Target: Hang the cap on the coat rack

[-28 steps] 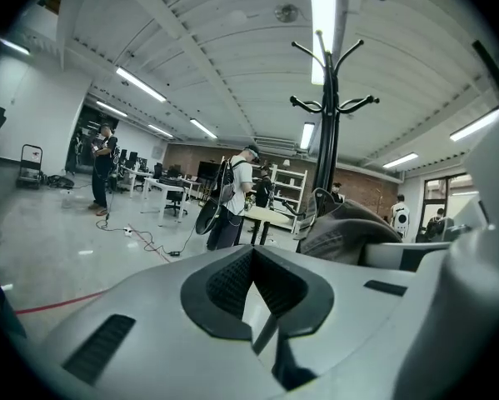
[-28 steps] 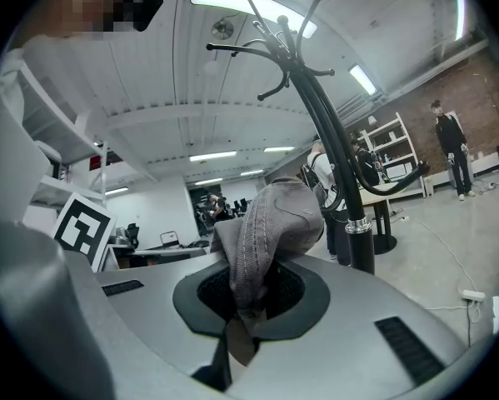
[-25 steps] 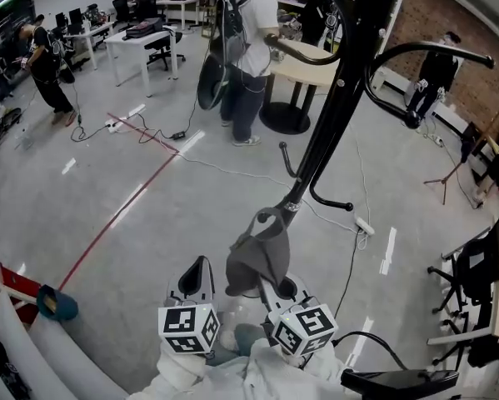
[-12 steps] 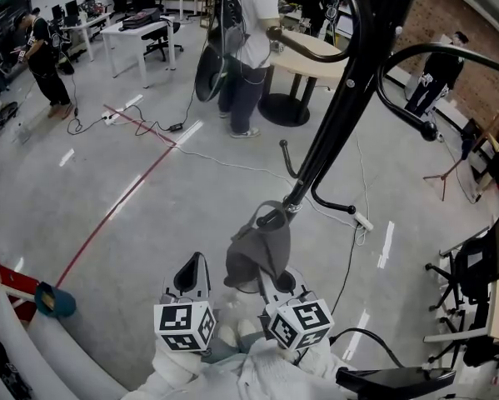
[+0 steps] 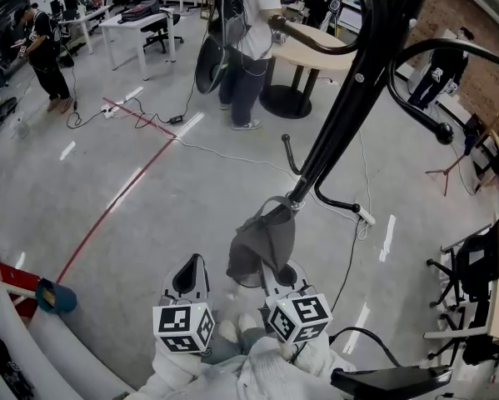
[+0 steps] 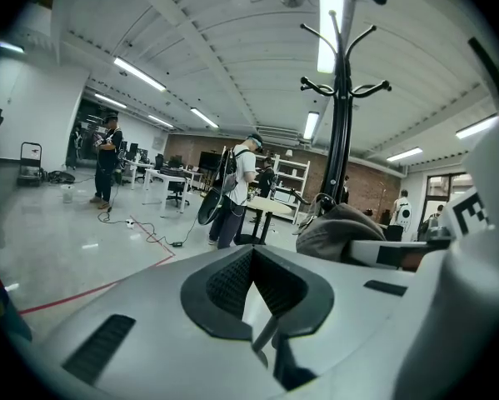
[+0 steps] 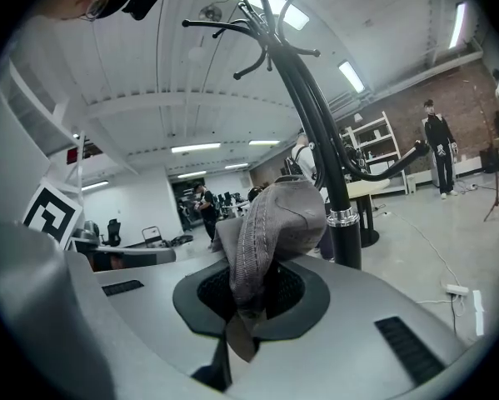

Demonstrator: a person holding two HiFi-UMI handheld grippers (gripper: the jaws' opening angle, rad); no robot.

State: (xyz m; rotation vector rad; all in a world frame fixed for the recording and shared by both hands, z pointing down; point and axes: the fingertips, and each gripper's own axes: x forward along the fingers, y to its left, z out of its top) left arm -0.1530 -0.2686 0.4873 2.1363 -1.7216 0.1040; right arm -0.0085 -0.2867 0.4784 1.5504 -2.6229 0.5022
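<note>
**Inspector:** State of the right gripper [image 7: 242,297]?

**Assistant:** Its jaws are clamped on the grey cap [image 7: 276,217]. They pinch a fold of fabric at the cap's lower edge, and the crown stands up above them. That hold is judged deliberate, since it leaves the hollow of the cap free to drop over a hook.

**Inspector:** And the cap's position relative to the coat rack [image 5: 342,111]?

**Assistant:** In the head view it sits close against the foot of the black pole, by the silver collar [image 5: 296,203]. Whether cloth and pole touch cannot be told. The cap rests on no hook. A low curved arm [image 5: 336,204] sticks out just beside it, and the top hooks [image 7: 251,17] stand well above.

**Inspector:** The left gripper [image 6: 254,297]?

**Assistant:** Its jaws are together with nothing between them. It is held level beside the right one and clear of the cap. It probably stays out of the way because one gripper is enough for so light a load.

**Inspector:** Assessment?

**Assistant:** The cap has been carried up to the rack but is not yet hung. The next move calls for steering the open underside over a hook tip. The main risk is that the soft crown folds or catches on the pole.
</note>
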